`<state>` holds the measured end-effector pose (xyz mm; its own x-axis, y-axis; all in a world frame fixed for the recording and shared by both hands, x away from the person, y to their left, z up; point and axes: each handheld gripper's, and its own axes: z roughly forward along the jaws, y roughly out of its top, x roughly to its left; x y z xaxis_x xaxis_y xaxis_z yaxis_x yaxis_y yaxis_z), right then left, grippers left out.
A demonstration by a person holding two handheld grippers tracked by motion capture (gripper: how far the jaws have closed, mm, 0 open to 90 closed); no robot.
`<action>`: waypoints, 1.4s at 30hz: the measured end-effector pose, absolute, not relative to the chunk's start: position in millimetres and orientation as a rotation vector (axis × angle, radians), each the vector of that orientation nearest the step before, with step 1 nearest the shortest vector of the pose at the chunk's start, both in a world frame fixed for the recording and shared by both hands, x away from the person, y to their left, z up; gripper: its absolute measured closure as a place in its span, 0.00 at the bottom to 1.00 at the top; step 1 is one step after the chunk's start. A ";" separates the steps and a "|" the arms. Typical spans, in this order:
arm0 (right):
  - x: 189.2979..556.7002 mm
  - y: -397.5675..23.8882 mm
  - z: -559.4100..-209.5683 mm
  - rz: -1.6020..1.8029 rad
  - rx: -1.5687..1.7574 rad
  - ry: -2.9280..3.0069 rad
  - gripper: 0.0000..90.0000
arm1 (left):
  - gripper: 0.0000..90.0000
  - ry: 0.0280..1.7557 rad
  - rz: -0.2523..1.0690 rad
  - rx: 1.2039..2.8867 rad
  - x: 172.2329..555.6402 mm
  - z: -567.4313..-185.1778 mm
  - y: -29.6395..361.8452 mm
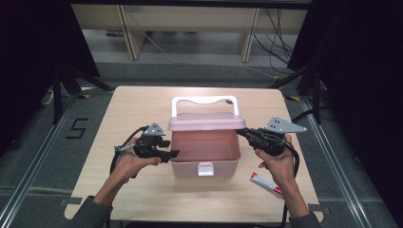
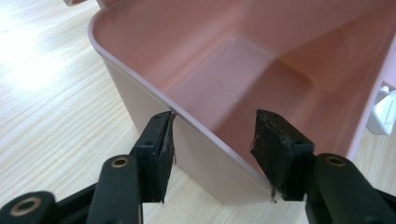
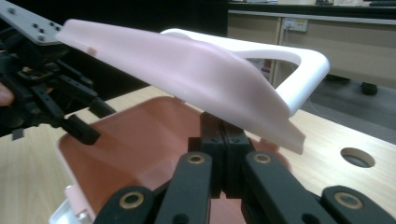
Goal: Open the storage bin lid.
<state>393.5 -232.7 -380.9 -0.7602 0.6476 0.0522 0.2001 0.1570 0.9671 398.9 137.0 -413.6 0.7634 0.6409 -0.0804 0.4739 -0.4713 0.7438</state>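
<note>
table (image 1: pixel 142 199) | left hand-held gripper (image 2: pixel 212 154) straddles box wall (image 2: pixel 205 158), unclamped | right hand-held gripper (image 3: pixel 220 140) clenched under lid (image 3: pixel 187 74)

**Open box blocks the table's middle**

The pink box (image 1: pixel 204 152) stands mid-table, its raised lid (image 1: pixel 206 122) and white handle (image 1: pixel 205 102) walling off the far side above it. Its hollow is bare and open from above. The left gripper (image 1: pixel 172 154) straddles the left wall. Near right, a small tube (image 1: pixel 266 184) lies on the table (image 1: pixel 142 109); wide bare wood spans the left and far edges.

left tool (image 2: pixel 212 149) half-spread, right tool (image 3: pixel 223 140) pinched – level
</note>
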 end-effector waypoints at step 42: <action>481.0 -230.6 -393.8 1.550 0.958 2.041 1.00 | 0.57 0.834 0.257 2.135 397.5 -415.1 139.4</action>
<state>481.0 -230.6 -393.8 -0.6840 0.7244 0.0864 0.2776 0.1490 0.9491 397.5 139.4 -415.1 0.7607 0.6420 -0.0958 0.4769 -0.4527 0.7534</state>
